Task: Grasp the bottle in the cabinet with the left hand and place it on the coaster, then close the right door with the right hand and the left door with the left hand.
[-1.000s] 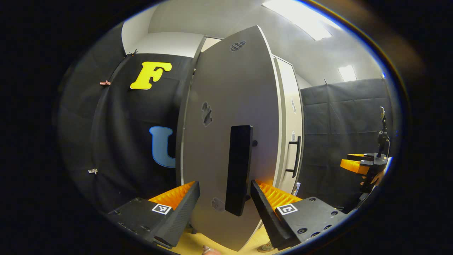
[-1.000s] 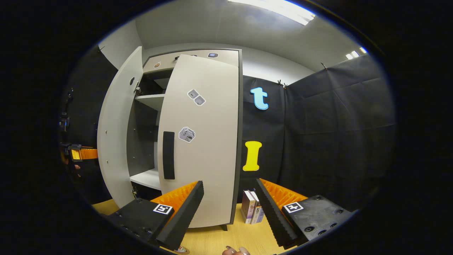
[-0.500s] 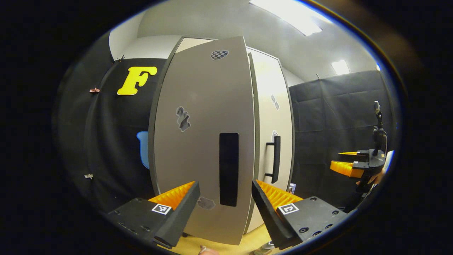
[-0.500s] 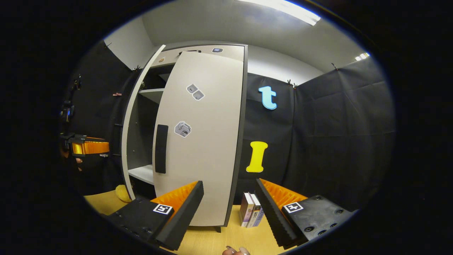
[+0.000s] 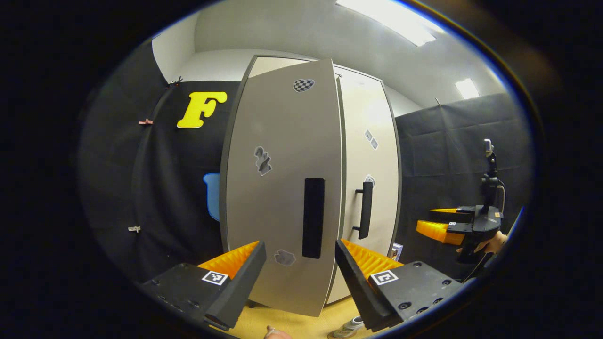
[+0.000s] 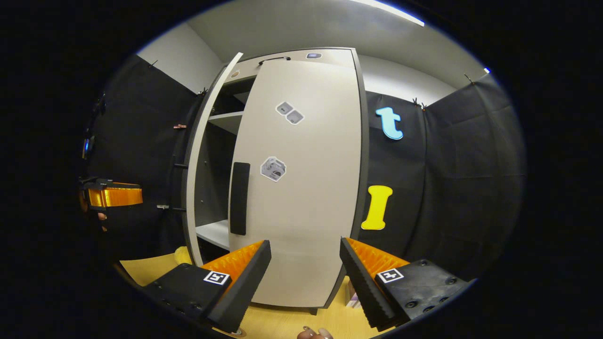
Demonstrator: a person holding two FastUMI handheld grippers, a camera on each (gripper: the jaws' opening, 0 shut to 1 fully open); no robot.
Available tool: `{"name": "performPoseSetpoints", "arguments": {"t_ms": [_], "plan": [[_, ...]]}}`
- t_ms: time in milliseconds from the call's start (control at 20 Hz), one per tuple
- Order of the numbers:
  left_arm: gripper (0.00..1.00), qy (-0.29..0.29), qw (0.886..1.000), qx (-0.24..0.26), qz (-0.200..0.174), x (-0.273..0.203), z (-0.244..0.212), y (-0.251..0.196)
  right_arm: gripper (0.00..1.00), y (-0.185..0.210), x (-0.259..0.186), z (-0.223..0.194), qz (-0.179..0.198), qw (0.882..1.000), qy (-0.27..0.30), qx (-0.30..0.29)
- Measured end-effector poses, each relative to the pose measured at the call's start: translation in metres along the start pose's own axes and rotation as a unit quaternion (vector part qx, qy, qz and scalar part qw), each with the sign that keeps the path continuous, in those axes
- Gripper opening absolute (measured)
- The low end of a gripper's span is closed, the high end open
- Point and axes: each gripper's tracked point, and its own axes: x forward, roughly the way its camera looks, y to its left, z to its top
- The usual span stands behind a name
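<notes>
Wooden tabletop (image 5: 301, 325) runs along the bottom of the left gripper view, just beyond the left gripper (image 5: 300, 270), whose two fingers stand wide apart with nothing between them. Past them rises the grey left door (image 5: 282, 188) of the cabinet (image 6: 282, 59), swung most of the way in, its dark handle (image 5: 313, 218) showing between the fingers. Beside it the right door (image 5: 370, 174) sits flush, with its own bar handle (image 5: 364, 210). Farther right, against the black cloth wall, a hand (image 5: 492, 244) holds the right gripper (image 5: 440, 221).

Seen from the right gripper view, the right gripper (image 6: 305, 270) also has its fingers spread, empty, over the table. Behind them the right door (image 6: 301, 179) faces the camera, closed. To its left the left door (image 6: 198, 160) appears edge-on, ajar, leaving a gap that shows shelves (image 6: 221, 233). The left gripper (image 6: 113, 195) hangs far left. A small part of the bottle (image 5: 351, 325) shows low on the table in the left gripper view; whether it sits on a coaster cannot be told.
</notes>
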Motion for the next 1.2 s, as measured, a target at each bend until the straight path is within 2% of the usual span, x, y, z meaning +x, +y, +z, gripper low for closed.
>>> {"name": "performPoseSetpoints", "arguments": {"t_ms": [150,200,250,400,600,1200], "plan": [[0.94,0.01,1.0,0.007,0.02,-0.017,-0.006,0.013,0.97,0.02,0.006,0.002,0.017,1.0,-0.005,-0.005],[0.91,0.011,1.0,0.009,0.024,-0.021,-0.005,0.015,0.98,0.026,0.007,0.001,0.022,1.0,-0.004,-0.007],[0.95,0.012,1.0,0.011,0.024,-0.022,-0.002,0.014,0.98,0.03,0.007,0.001,0.024,1.0,-0.001,-0.01],[0.94,0.009,0.999,0.021,0.033,-0.027,0.006,0.02,0.98,0.04,0.004,-0.001,0.027,1.0,0.005,-0.008],[0.95,0.011,0.999,0.031,0.032,-0.035,0.007,0.024,0.97,0.047,0.004,0.002,0.025,1.0,0.003,-0.006],[0.95,0.012,1.0,0.016,0.02,-0.027,0.003,0.026,0.97,0.043,-0.002,0.002,0.008,1.0,0.003,-0.011]]}}
